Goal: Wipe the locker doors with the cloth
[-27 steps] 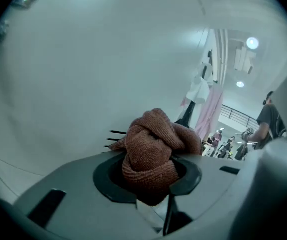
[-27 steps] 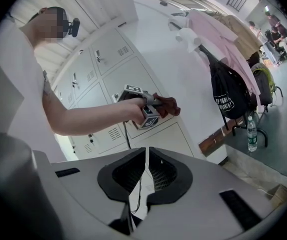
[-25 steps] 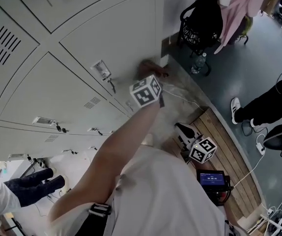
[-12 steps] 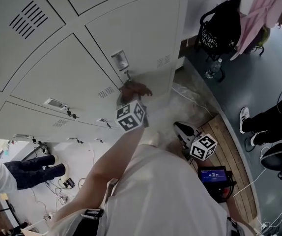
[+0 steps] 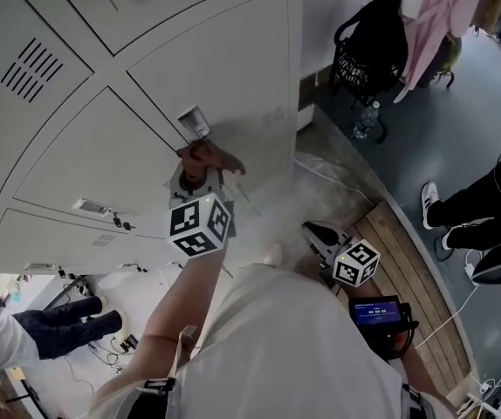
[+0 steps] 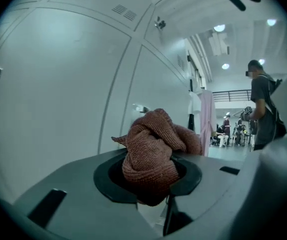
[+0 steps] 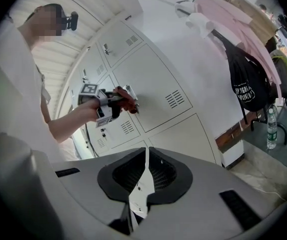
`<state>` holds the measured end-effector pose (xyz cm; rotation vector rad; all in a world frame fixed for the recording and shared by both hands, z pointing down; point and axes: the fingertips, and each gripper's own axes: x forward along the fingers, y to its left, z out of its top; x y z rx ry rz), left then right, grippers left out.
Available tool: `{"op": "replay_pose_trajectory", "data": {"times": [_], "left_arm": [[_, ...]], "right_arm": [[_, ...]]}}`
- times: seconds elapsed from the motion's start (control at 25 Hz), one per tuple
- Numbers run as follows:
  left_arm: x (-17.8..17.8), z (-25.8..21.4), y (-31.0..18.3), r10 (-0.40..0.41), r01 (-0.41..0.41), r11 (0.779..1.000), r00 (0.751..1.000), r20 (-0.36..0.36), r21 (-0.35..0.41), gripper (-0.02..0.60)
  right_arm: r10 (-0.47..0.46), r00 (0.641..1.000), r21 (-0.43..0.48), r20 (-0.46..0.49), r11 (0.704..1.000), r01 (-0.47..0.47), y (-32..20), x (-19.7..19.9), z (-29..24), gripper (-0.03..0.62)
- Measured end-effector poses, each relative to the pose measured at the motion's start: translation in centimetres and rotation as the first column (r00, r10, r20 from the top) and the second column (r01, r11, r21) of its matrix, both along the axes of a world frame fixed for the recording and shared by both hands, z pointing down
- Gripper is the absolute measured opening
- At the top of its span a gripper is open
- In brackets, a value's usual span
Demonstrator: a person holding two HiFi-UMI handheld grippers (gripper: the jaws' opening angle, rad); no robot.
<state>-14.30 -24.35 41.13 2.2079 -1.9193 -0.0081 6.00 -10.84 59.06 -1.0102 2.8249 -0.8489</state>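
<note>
1. Closest to the person's body, the right gripper hangs low with its jaws pressed together on nothing. It takes no part in the wiping.
2. Further out, at the end of the outstretched arm, the left gripper is clamped on the cloth. The cloth is a bunched reddish-brown wad that bulges past the jaws toward the lockers.
3. The cloth sits at a locker door, just beside its latch. No view settles whether it actually presses on the metal.
4. Judging progress, the wiping looks under way on this one door. No streaks, damp or dirt show on the grey panels, so it cannot be read which doors are finished. The neighbouring doors probably remain.
5. Edges to mind:
   - The latch stands proud of the panel.
   - Seams run between the doors.
   - The vent slots break the surface.
   - The bank ends at its right-hand edge.
6. The flat panel between the latch and that edge is bare, which leaves open room for long strokes.
7. Farthest off, a black backpack, a pink garment and a water bottle stand beyond the end of the bank, well apart from the cloth.
</note>
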Motion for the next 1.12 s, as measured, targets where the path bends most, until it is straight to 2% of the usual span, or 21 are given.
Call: {"op": "replay_pose_trajectory", "data": {"times": [0.12,0.24,0.44,0.68,0.76,0.88,1.12], "left_arm": [[4.6,0.3,-2.5,0.065,-0.064,0.998,0.998,0.028,-0.025,0.112],[8.9,1.8,-5.2,0.110,-0.106,0.993,0.990,0.093,-0.047,0.112],[13.9,4.0,-10.1,0.161,-0.148,0.984,0.975,0.150,-0.096,0.112],[19.6,2.1,-14.2,0.229,-0.222,0.973,0.952,0.205,-0.060,0.112],[20.3,1.7,-14.6,0.235,-0.228,0.972,0.949,0.209,-0.058,0.112],[19.8,0.7,-13.4,0.225,-0.227,0.974,0.954,0.199,-0.012,0.112],[13.5,-1.0,-9.0,0.154,-0.157,0.987,0.982,0.108,0.020,0.112]], "right_arm": [[0.018,1.000,0.007,0.006,1.000,-0.018,0.0,0.1,-0.2,0.029],[0.045,0.999,0.012,0.008,0.999,-0.045,-0.1,0.6,-0.4,0.029],[0.120,0.993,0.008,-0.001,0.993,-0.120,0.1,2.7,-0.5,0.029],[0.202,0.979,0.000,-0.013,0.979,-0.202,0.5,5.4,-0.6,0.029],[0.217,0.976,-0.006,-0.008,0.976,-0.217,0.9,5.4,-0.5,0.029],[0.207,0.978,-0.003,-0.005,0.978,-0.208,0.8,4.9,-0.4,0.029],[0.123,0.992,0.011,-0.002,0.992,-0.123,0.0,3.1,-0.6,0.029]]}}
